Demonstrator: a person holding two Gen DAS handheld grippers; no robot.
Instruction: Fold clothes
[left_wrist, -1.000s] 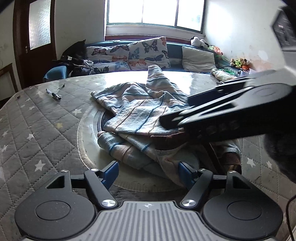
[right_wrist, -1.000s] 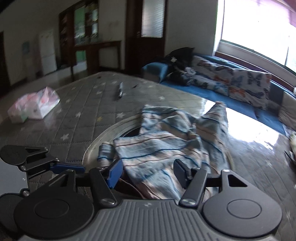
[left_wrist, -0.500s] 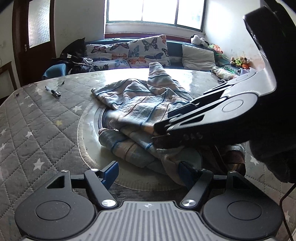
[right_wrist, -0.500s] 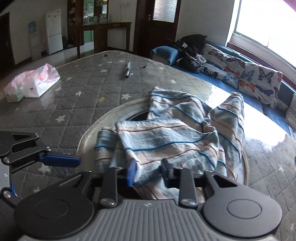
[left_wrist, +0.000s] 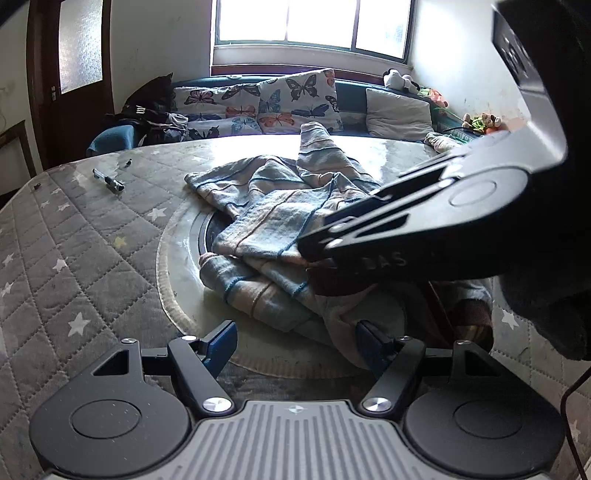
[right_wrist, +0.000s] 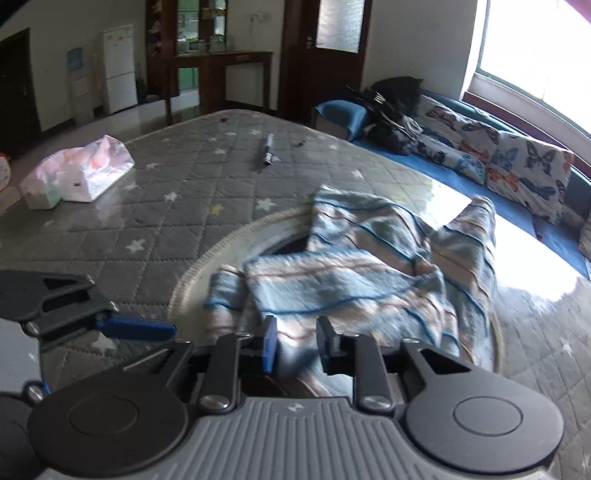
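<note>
A blue, cream and brown striped garment (left_wrist: 266, 218) lies crumpled on the round glass turntable (left_wrist: 173, 280) in the middle of the quilted table. In the right wrist view the garment (right_wrist: 369, 266) spreads ahead, and its near edge is bunched between the narrow pads of my right gripper (right_wrist: 295, 347). Those jaws are opening slightly, with the fabric still pinched between them. From the left wrist view the right gripper (left_wrist: 310, 251) reaches in from the right and lifts a fold. My left gripper (left_wrist: 295, 341) stands open at the garment's near edge, holding nothing.
A pen (right_wrist: 266, 149) lies on the grey star-quilted cover (right_wrist: 155, 206) at the far side. A pink-and-white tissue pack (right_wrist: 77, 177) sits far left. Behind the table stands a blue sofa with butterfly cushions (left_wrist: 273, 99) and a black bag (right_wrist: 391, 103).
My right gripper came down a little and closed from wide apart onto the garment's near edge, bunching and lifting a fold. The left gripper stayed in place, still open.
</note>
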